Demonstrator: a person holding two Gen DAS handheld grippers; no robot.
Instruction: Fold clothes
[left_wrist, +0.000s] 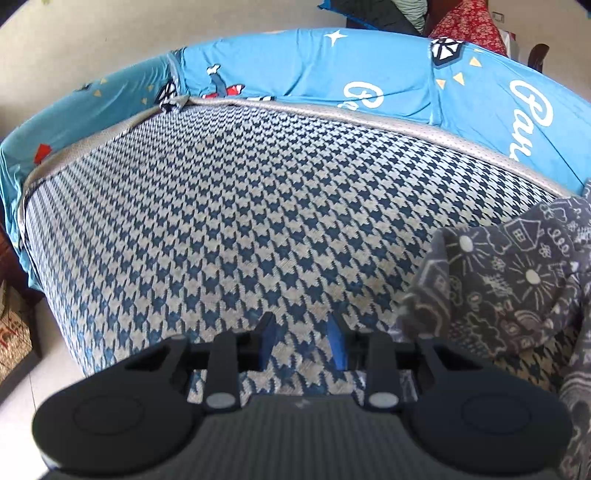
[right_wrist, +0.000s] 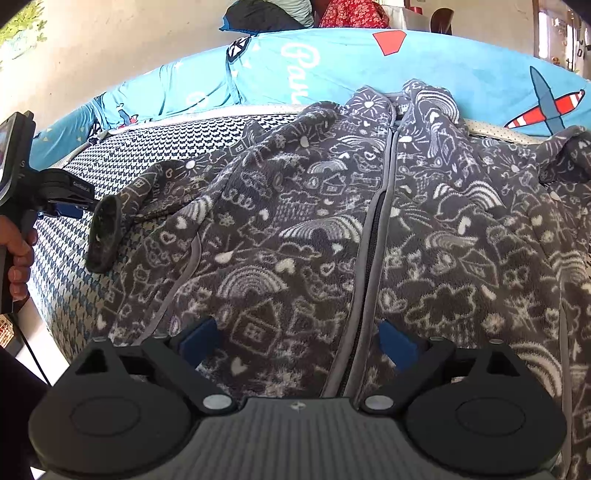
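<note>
Grey fleece, printed all over with white doodles of rainbows, houses, hearts and suns, makes up the zip-front garment that lies spread open-side up on a bed covered in a blue-and-white houndstooth woven cloth. Its long axis runs away from the right wrist camera: a pale grey-edged zipper climbs from just above the right tongs to the collar end at the far edge of the bed, where that end touches a bright blue cartoon-print sheet bearing white script and a red-striped aeroplane. One sleeve stretches out to the left of the picture, its dark ribbed cuff hanging open and rounded just beside the left tongs, which a hand holds by the grip. In the left wrist view the left tongs stand drawn partly together, their blue pads apart with only houndstooth cloth showing in the gap between them and nothing pinched; the fleece bunches soft and nubby at the right edge of that view. The right tongs stand spread wide above the lower body of the garment, blue pads on either side of a printed house, gripping nothing. A grey perforated band edges the far rim of the mattress.
</note>
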